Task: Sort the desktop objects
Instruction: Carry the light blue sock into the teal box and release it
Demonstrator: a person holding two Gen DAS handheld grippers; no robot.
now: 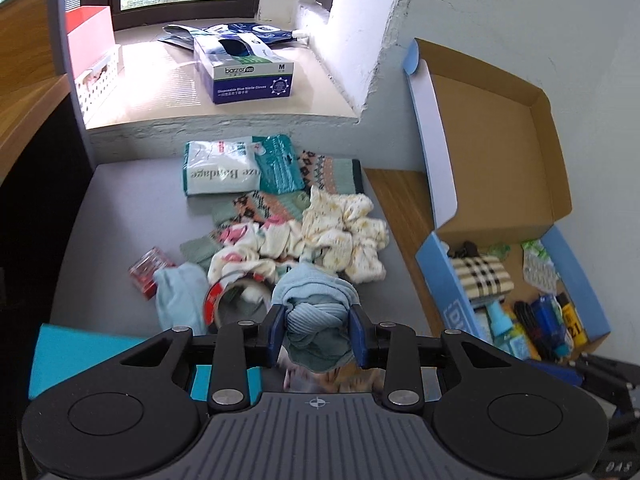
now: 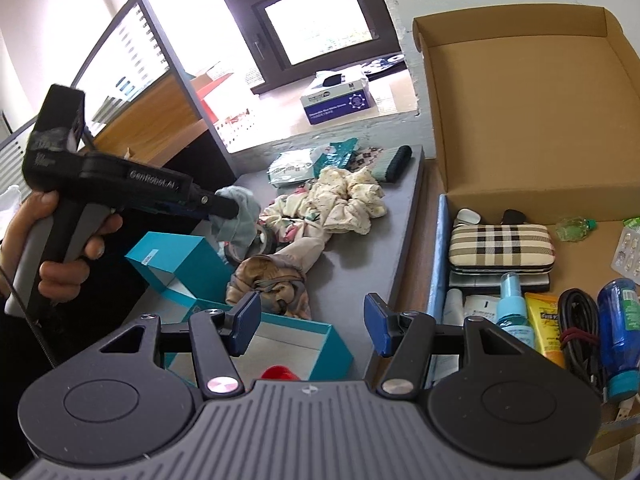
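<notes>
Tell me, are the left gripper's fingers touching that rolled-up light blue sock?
Touching. In the left wrist view both fingers of the left gripper press against the sides of the light blue sock, which is bunched between them, clear of the pile.

left claw (image 1: 318,328): clamped on pale blue cloth (image 1: 316,308), tilted down | right claw (image 2: 312,326): jaws apart, empty

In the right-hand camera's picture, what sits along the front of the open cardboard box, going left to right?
Light blue spray bottle → yellow tube → coiled black cable → dark blue bottle.
</notes>
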